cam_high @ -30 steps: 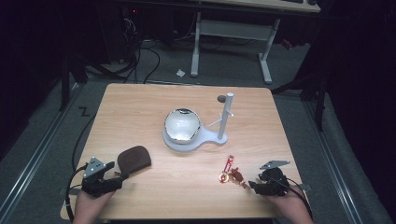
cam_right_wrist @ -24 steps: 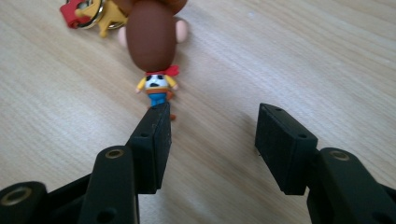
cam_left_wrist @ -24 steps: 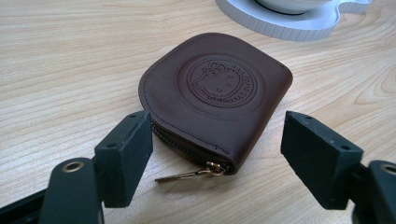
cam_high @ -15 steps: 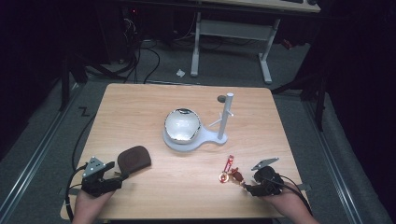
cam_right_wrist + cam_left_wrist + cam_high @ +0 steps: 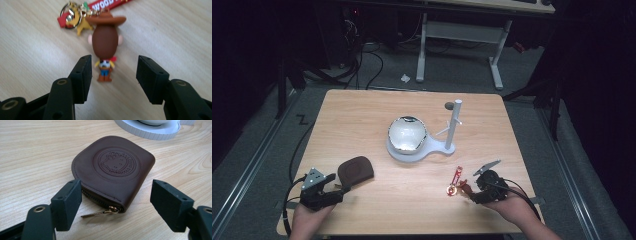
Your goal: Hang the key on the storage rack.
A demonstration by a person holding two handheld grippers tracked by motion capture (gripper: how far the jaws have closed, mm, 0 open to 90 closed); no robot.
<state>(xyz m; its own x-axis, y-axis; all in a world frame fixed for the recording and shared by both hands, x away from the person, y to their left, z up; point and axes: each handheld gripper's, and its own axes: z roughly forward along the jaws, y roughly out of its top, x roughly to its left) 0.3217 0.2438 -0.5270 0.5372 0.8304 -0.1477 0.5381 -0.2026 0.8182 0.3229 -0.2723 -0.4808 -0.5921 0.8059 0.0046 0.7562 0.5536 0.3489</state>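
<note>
Cowboy keychain figure (image 5: 105,42) lies flat on table (image 5: 362,115) at our 5 o'clock, feet toward right gripper (image 5: 113,72), jaws spread wide, nothing held. We judge grasp next: we keep jaws straddling small body, lower until tips near wood, close on torso below big head. Gold ring (image 5: 72,15) and red strap (image 5: 110,3) trail at 12 o'clock. Brown pouch (image 5: 113,170) sits at 7 o'clock; left gripper (image 5: 116,200) gapes wide around zipper corner, empty. White stand (image 5: 422,147) at centre.
</note>
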